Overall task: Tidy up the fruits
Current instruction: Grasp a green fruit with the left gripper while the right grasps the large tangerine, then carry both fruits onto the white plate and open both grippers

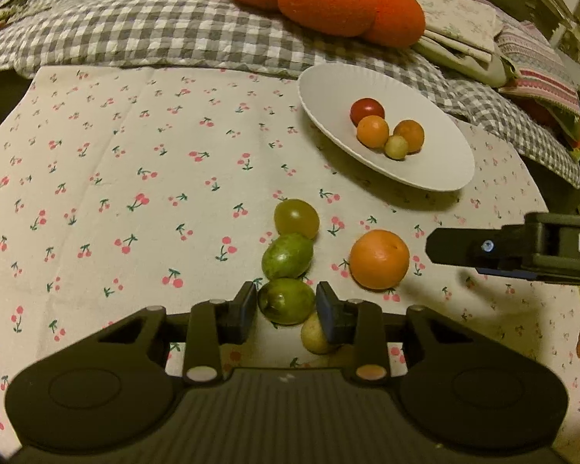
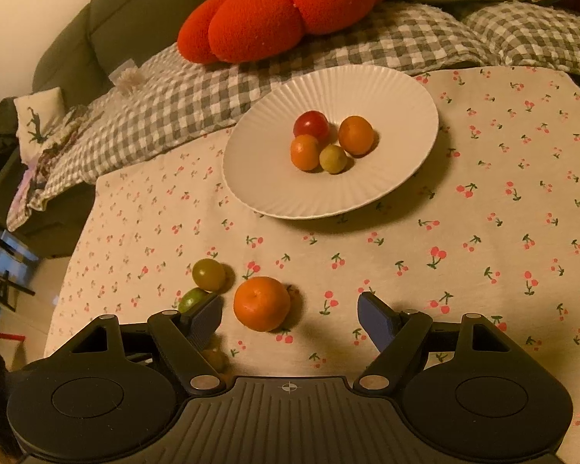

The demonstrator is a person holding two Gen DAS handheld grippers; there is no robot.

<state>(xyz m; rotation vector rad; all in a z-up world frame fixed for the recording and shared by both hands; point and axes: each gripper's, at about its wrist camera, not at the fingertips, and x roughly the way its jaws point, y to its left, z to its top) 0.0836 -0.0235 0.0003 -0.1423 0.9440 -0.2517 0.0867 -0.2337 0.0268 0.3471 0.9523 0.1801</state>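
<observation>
Your left gripper [image 1: 287, 306] has its pads pressed on the nearest green fruit [image 1: 286, 301], low in the frame centre. The white plate [image 1: 437, 154] lies up and to the right, so carry it that way. Your right gripper [image 2: 290, 319] stands open and empty, the orange [image 2: 262, 303] just ahead.

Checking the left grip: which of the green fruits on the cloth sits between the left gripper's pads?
The nearest green fruit, at the bottom of the row of three, sits between the left gripper pads; the other two lie beyond.
</observation>
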